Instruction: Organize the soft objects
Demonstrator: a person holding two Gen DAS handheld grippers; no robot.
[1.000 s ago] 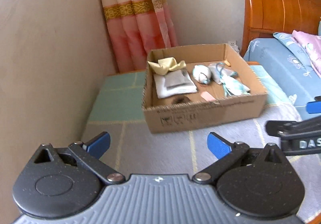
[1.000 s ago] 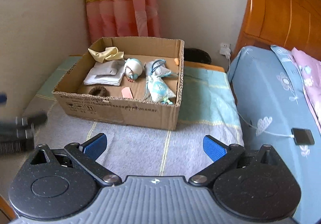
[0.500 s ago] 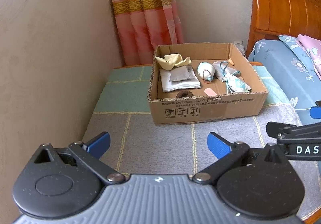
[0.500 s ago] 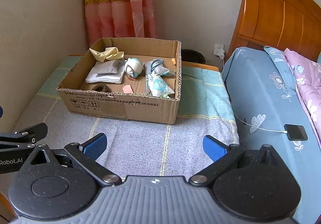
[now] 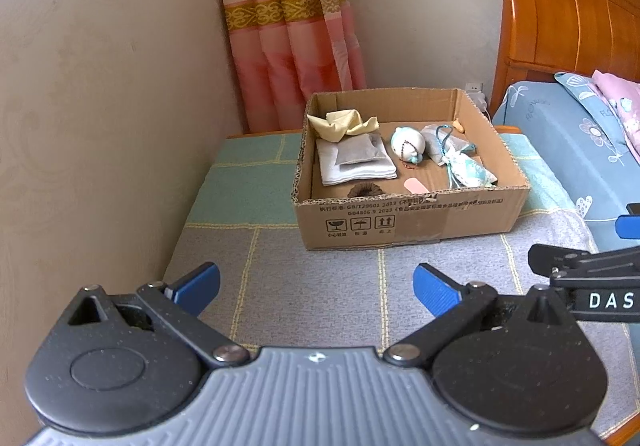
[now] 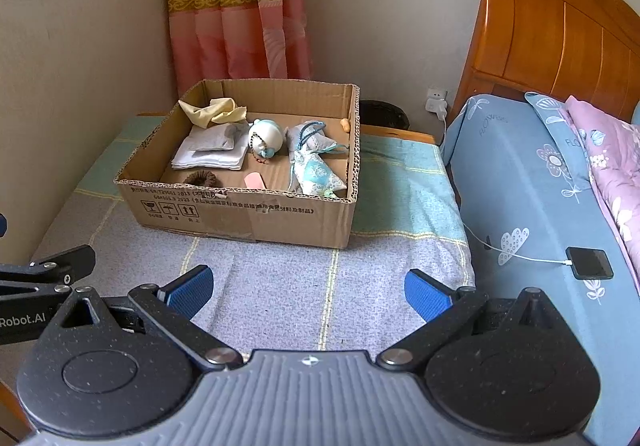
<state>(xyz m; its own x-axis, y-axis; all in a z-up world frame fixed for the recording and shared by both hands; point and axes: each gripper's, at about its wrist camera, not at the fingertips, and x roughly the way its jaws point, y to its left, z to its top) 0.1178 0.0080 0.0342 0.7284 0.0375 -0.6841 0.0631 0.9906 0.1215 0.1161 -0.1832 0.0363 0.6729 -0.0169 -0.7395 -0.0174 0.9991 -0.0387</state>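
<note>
Right wrist view first: the right gripper [image 6: 306, 292] hangs with its blue pads spread wide and nothing between them, well short of the cardboard box [image 6: 248, 212]. Left wrist view shows the same for the left gripper [image 5: 316, 284], fingers wide and empty, aimed at the box front. Both look parked side by side, which reads as either a start or a finish; I can't tell which from this alone. All the soft things sit inside the box: a yellow cloth [image 5: 346, 122] at the back left corner, a folded white towel [image 5: 356, 166] with a grey pouch [image 5: 356, 151] lying on it, a round plush ball [image 5: 408, 144] in the middle, patterned fabric sachets [image 5: 464, 164] to the right, a dark hair scrunchie [image 5: 364, 191] and a pink strip [image 5: 416, 186] near the front wall. Grouped like that, they seem sorted by kind. The box rests on a checked blanket [image 6: 280, 286] in a room corner, pink curtain [image 6: 240, 6] behind, wooden headboard [image 6: 560, 38] and blue bedding [image 6: 520, 186] to the right, a phone [image 6: 590, 263] charging on it
</note>
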